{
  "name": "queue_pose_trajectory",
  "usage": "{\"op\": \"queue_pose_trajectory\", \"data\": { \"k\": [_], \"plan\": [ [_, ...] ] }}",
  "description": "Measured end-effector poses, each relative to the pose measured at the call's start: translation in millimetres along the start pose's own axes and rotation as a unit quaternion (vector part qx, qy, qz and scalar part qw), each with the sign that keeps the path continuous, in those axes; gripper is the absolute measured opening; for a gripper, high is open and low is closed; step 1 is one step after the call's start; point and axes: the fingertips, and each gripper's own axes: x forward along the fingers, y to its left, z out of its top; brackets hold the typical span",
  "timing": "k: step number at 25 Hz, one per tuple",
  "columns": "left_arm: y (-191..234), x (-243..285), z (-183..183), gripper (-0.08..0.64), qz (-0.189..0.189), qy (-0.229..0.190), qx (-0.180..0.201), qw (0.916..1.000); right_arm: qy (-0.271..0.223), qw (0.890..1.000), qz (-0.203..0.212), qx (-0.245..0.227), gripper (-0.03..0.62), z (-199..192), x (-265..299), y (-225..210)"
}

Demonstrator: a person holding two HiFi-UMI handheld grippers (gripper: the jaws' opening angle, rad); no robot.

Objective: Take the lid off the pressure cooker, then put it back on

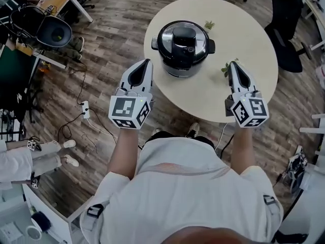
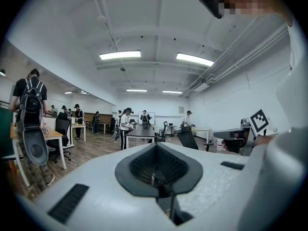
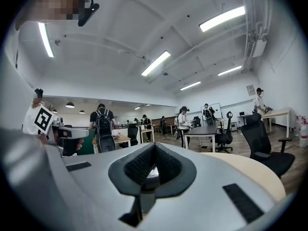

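The pressure cooker (image 1: pixel 183 48) stands on the round beige table (image 1: pixel 238 90), with its black lid (image 1: pixel 183 40) on. My left gripper (image 1: pixel 144 63) is shut and empty, held level at the table's near left edge, short of the cooker. To the cooker's right, over the table, my right gripper (image 1: pixel 231 65) is shut too, with nothing in it. In the left gripper view the closed jaws (image 2: pixel 156 150) fill the lower half and hide the cooker. The right gripper view shows its closed jaws (image 3: pixel 153 153) with a sliver of table (image 3: pixel 250 170) beyond.
Two small green sprigs (image 1: pixel 209 25) (image 1: pixel 227 68) lie on the table near the cooker. Black office chairs (image 1: pixel 283 29) stand to the right and a cable with power strip (image 1: pixel 85 109) on the wooden floor to the left. People stand at desks (image 2: pixel 140 134) across the room.
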Motion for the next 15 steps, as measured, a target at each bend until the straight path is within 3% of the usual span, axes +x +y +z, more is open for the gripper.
{"op": "queue_pose_trajectory", "data": {
  "k": [6, 13, 15],
  "plan": [
    [-8, 19, 5, 0.005, 0.029, -0.002, -0.005, 0.9996, 0.005, 1.0, 0.021, 0.001, -0.003, 6, 14, -28],
    [9, 21, 16, 0.005, 0.013, -0.014, -0.001, 0.9998, 0.002, 1.0, 0.031, 0.007, -0.002, 13, 28, -9],
    [12, 19, 21, 0.011, -0.004, -0.024, -0.002, 0.9997, 0.003, 0.999, 0.032, 0.001, 0.034, 14, 33, -1]
  ]
}}
